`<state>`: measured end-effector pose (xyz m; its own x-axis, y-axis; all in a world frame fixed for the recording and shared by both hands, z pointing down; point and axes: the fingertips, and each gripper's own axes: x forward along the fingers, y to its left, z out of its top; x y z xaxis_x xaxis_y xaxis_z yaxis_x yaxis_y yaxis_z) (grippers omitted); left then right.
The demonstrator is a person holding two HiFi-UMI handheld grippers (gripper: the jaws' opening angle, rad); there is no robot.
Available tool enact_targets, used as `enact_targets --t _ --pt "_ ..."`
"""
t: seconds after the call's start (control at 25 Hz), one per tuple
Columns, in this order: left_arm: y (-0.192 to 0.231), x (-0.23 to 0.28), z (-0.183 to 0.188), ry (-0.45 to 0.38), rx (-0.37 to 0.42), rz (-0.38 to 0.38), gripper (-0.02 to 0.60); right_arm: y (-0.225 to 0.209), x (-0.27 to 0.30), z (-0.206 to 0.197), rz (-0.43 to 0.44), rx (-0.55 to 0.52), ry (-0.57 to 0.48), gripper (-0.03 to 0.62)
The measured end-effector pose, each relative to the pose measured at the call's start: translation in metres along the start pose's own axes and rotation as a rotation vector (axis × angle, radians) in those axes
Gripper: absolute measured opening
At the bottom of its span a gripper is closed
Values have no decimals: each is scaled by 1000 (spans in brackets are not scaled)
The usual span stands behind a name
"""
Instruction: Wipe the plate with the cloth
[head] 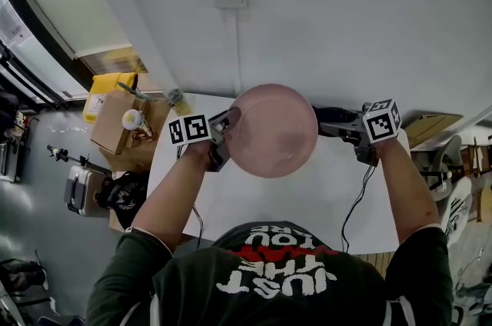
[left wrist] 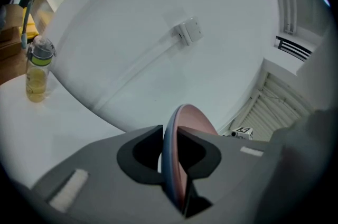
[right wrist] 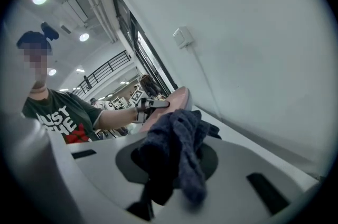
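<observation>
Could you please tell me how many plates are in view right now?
1: the round pink plate, gripped at its rim by the left gripper, over the white table. I see no other; nothing looks hidden.

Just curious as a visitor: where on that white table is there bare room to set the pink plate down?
Most bare table lies between the person's forearms, nearer than the held plate. Crowded: the far left corner, where a bottle stands, and the far side, where the left gripper grips the plate and the right gripper the cloth.

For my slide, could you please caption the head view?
Left gripper grips pink plate at rim; right gripper holds cloth.
</observation>
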<state>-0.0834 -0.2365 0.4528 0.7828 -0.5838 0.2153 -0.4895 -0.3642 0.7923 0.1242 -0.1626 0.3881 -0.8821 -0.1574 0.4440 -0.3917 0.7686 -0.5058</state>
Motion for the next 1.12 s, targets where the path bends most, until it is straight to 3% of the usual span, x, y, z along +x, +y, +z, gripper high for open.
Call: enact_targets --t 0.52,0.88,1.12 --pt "9 0 11 -156 -132 22 54 52 6 -24 126 78 -180 38" --pt "8 1 9 -249 -220 45 49 91 54 -41 206 57 -157 38" --pt "-10 13 -5 -252 -282 -3 46 98 105 -50 174 5 -119 40"
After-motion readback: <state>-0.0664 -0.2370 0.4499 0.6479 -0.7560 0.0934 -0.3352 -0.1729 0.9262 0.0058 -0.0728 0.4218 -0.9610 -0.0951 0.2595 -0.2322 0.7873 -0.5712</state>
